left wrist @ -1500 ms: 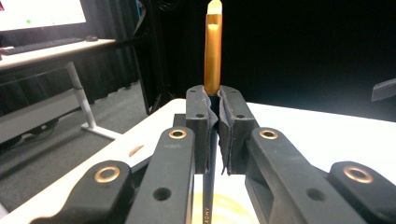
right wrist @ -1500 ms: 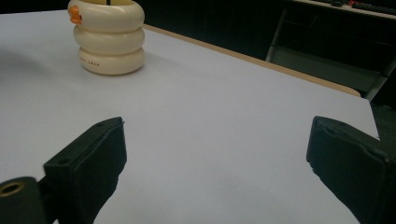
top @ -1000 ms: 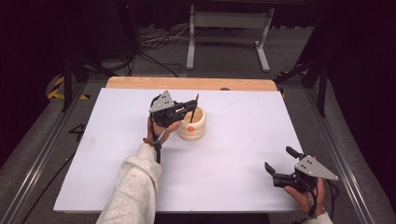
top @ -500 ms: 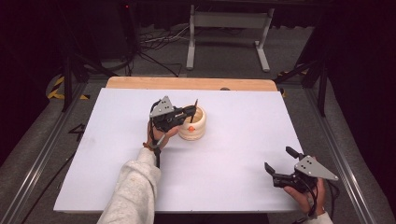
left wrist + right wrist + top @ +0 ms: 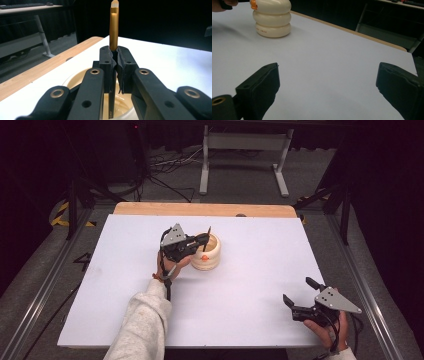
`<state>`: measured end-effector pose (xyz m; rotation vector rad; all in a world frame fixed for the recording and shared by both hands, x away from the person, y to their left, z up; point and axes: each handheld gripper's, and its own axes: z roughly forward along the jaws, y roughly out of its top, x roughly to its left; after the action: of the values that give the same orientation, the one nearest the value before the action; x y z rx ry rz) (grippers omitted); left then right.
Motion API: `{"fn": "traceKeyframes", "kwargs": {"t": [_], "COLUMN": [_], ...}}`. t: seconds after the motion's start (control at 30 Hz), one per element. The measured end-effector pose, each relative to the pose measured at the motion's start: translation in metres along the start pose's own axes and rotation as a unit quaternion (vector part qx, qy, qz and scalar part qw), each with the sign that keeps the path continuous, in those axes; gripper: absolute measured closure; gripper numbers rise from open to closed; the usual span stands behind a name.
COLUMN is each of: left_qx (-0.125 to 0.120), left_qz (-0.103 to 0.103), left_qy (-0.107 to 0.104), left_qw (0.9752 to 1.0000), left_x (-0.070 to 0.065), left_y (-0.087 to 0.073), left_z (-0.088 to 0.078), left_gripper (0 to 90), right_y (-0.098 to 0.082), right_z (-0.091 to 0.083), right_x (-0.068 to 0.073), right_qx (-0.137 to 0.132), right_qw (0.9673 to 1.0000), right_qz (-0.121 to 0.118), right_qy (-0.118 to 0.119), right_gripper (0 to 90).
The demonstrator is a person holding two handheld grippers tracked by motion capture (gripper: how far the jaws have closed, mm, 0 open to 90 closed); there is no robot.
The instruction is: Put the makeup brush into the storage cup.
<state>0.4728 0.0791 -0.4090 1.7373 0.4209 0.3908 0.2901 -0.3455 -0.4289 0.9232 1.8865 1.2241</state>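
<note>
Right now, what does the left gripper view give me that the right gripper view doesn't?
The left gripper view shows the left gripper shut on a gold and black pen, held upright with its lower end inside the open top of the cream holder.

The right gripper view shows the right gripper open over bare white table, and the holder's ribbed outer wall with an orange mark near its top.

Both show the holder, the white table and its wooden far edge.
</note>
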Motion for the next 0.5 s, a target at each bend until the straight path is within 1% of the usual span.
{"fn": "traceKeyframes", "kwargs": {"t": [0.07, 0.23, 0.3, 0.37, 0.4, 0.43, 0.47, 0.5], "left_qx": [-0.001, -0.001, 0.001, 0.011, 0.016, 0.018, 0.017, 0.019], "left_qz": [0.003, 0.002, 0.003, 0.016, 0.021, 0.026, 0.027, 0.031], "left_qy": [-0.002, -0.003, 0.0, 0.006, 0.014, 0.015, 0.014, 0.015], "left_qw": [1.0, 1.0, 1.0, 0.9998, 0.9996, 0.9994, 0.9994, 0.9992], "left_x": [-0.0002, -0.0001, -0.001, -0.0027, -0.0044, -0.0052, -0.006, -0.0068], "left_y": [0.0005, 0.0007, 0.0012, 0.0028, 0.0039, 0.0056, 0.0063, 0.0071], "left_z": [0.0003, -0.0001, 0.0003, 0.0003, -0.0001, -0.0014, -0.0027, -0.0038], "left_gripper": [83.3, 83.1, 82.8, 81.5, 80.1, 78.3, 76.2, 76.1], "right_y": [0.0, -0.0001, -0.0001, -0.0001, 0.0001, 0.0, -0.0001, -0.0001], "right_z": [0.0002, 0.0004, 0.0004, 0.0004, 0.0003, 0.0002, 0.0003, 0.0005], "right_x": [0.0001, 0.0003, 0.0002, 0.0001, 0.0, 0.0001, -0.0001, -0.0001], "right_qx": [0.001, 0.002, 0.003, 0.003, 0.005, 0.004, 0.003, 0.003], "right_qw": [1.0, 1.0, 1.0, 1.0, 1.0, 1.0, 1.0, 1.0], "right_qz": [-0.001, -0.002, -0.001, -0.002, -0.003, -0.003, -0.001, -0.001], "right_qy": [-0.001, 0.0, -0.001, 0.0, 0.0, 0.0, 0.001, 0.0], "right_gripper": [5.4, 5.5, 5.4, 5.4, 5.5, 5.5, 5.4, 5.4]}}
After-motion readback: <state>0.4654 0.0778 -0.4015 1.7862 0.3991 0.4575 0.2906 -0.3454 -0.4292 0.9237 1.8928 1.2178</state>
